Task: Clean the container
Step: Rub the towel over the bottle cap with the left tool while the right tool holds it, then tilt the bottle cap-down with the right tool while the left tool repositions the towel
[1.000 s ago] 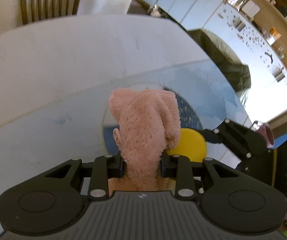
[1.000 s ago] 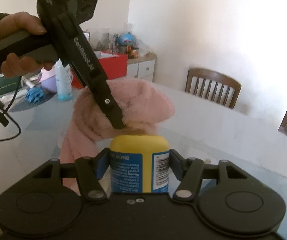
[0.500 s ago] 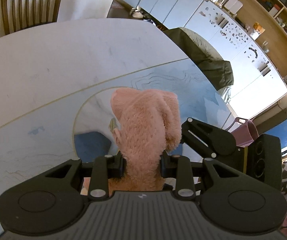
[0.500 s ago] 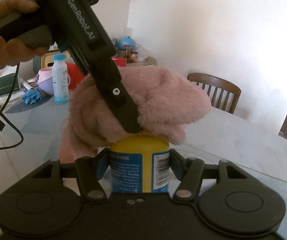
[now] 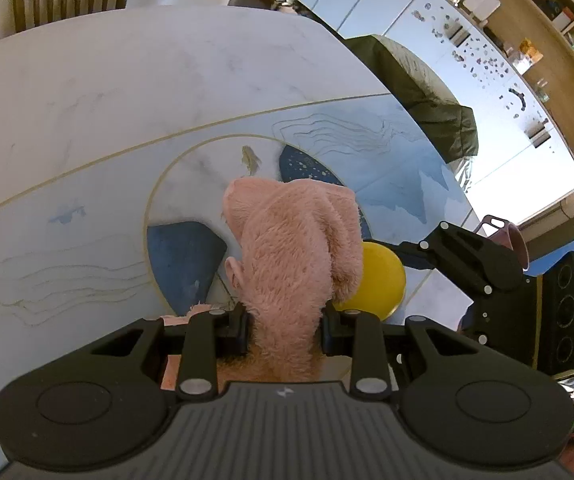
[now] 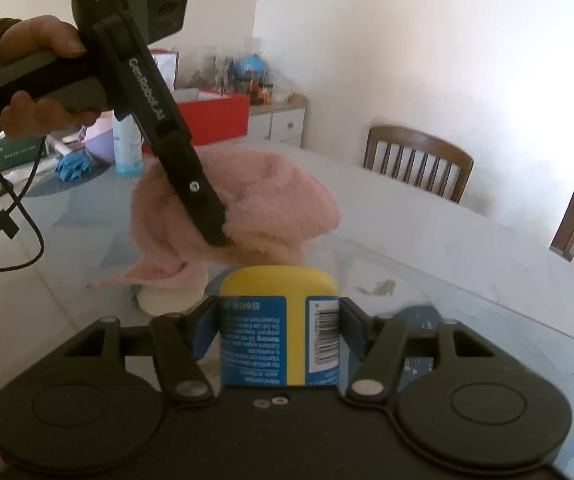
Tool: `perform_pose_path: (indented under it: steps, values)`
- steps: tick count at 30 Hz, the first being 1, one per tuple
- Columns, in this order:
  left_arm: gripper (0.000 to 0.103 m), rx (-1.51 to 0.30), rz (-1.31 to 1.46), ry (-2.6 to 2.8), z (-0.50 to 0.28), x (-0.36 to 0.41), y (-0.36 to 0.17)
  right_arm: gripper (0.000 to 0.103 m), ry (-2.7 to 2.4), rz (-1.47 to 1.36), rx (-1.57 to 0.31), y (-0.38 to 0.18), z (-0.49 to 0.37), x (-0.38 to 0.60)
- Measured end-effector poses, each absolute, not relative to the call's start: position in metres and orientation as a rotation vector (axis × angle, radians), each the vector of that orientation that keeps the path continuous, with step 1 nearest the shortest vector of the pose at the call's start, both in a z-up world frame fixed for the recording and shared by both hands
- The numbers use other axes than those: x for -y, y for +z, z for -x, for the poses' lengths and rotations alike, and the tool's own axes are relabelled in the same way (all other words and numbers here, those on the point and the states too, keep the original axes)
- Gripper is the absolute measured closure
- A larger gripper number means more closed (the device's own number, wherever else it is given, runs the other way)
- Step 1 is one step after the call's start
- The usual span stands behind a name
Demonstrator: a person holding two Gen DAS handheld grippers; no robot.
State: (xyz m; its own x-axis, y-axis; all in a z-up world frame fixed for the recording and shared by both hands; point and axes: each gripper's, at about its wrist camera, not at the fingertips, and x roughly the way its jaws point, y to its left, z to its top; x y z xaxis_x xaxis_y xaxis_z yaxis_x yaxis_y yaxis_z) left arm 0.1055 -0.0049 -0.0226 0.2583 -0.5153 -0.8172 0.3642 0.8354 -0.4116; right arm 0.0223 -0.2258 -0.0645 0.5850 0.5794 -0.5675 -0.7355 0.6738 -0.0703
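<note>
Right gripper (image 6: 279, 320) clamped on yellow plastic container with blue printed label (image 6: 279, 300), fingers pressed on both label sides; container held above marble-patterned table (image 5: 87, 92), lid closed, contents not visible. Left gripper (image 5: 285, 326) pinching fluffy pink cloth (image 5: 295, 248), fingers narrow around bunched fabric. In right wrist view, cloth (image 6: 255, 208) hangs just beyond container top; contact cannot tell. In left wrist view, yellow container top (image 5: 383, 280) shows just beside cloth. Far table end: pale blue bottle (image 6: 127, 152), red box (image 6: 215, 116). Wooden chair (image 6: 419, 160) beyond table.
</note>
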Motion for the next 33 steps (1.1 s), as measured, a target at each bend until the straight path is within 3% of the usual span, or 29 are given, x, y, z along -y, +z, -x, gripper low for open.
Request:
perform_pose_path:
  steps: [4, 12, 24, 33]
  values:
    - [0.072, -1.152, 0.172, -0.582, -0.103, 0.0, -0.022, 0.041, 0.74, 0.179, -0.632, -0.059, -0.045, 0.235]
    - [0.072, -1.083, 0.119, -0.69, -0.093, 0.022, 0.007, 0.041, 0.848, 0.379, -0.572, -0.059, -0.037, 0.213]
    - [0.073, -1.173, 0.16, -0.531, -0.115, -0.005, -0.037, 0.042, 0.861, 0.387, -0.592, -0.055, -0.043, 0.216]
    - [0.073, -1.119, 0.115, -0.528, -0.098, -0.008, -0.036, 0.041, 0.672, -0.054, -0.897, -0.058, -0.12, 0.251]
